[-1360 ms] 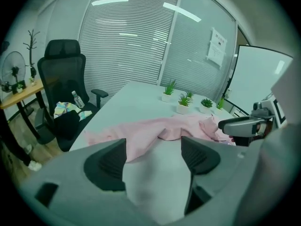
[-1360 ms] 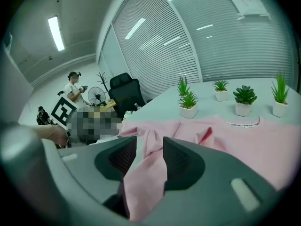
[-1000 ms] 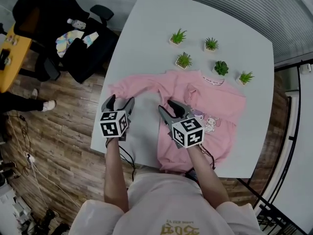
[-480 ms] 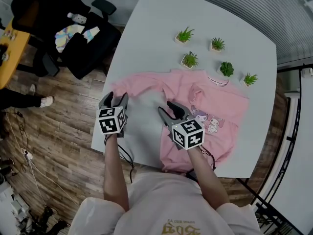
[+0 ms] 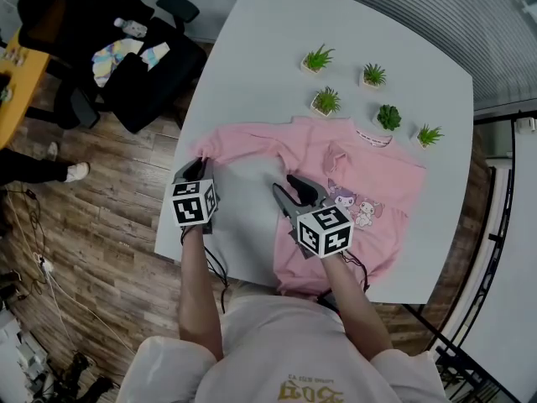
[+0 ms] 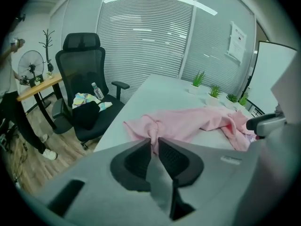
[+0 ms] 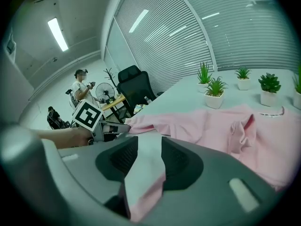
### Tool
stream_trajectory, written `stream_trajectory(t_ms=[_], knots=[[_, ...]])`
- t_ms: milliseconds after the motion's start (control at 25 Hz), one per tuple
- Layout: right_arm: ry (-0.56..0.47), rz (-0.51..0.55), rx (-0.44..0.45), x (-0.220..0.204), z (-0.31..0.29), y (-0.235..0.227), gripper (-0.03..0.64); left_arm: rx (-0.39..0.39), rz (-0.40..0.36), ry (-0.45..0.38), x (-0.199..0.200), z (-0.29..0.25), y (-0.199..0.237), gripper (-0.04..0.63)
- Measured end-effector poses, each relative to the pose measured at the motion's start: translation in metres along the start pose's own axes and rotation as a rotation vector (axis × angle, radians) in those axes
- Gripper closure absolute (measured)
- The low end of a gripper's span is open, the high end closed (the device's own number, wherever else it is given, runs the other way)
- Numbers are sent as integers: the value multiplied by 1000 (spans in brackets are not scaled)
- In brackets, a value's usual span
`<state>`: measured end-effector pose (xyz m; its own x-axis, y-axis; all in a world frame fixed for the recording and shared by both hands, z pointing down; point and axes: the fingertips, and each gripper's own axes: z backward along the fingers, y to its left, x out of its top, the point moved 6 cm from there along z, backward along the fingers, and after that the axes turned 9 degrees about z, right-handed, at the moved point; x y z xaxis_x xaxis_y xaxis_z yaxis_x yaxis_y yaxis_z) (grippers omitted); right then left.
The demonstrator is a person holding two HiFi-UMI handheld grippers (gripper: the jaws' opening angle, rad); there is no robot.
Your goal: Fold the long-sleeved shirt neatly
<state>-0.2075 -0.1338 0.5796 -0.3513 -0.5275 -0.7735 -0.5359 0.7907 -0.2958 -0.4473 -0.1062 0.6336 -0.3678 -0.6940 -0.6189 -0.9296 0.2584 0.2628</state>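
The pink shirt (image 5: 361, 191) lay on the counter (image 5: 252, 74). The left gripper (image 6: 154, 142) had just closed its fingers on the sleeve end (image 6: 143, 126). The right gripper (image 7: 149, 142) held its fingers apart, empty. Such a thin pinch could slip when pulled.

I see five small potted plants on the far half of the white surface (image 5: 252, 49): two (image 5: 318, 60) (image 5: 373, 75) nearer its far edge, and three (image 5: 326, 102) (image 5: 388, 117) (image 5: 429, 134) in a row running toward the right edge. Off the left edge, a black office chair (image 5: 155, 86) stands on the wooden floor (image 5: 101, 225), with a colourful cloth (image 5: 113, 60) and a small bottle (image 5: 134, 28) on it. Beyond the chair I make out a yellow desk (image 5: 17, 91), a fan (image 6: 32, 65) and a coat stand (image 6: 48, 44). A person's shoe (image 5: 77, 171) shows beside the desk, and cables (image 5: 42, 259) trail over the floor. Blinds (image 6: 146, 41) cover the far wall.
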Motion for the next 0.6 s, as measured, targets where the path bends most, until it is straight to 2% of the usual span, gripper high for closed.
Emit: stream_trajectory(t_ms=[280,600], knots=[[-11,-6,-17,2,9,-1,454,10,-5,-13,5,5,-1,548],[-45,-25,-46,4,26,-9,454,15,-12,-65,17,22,-10,549]])
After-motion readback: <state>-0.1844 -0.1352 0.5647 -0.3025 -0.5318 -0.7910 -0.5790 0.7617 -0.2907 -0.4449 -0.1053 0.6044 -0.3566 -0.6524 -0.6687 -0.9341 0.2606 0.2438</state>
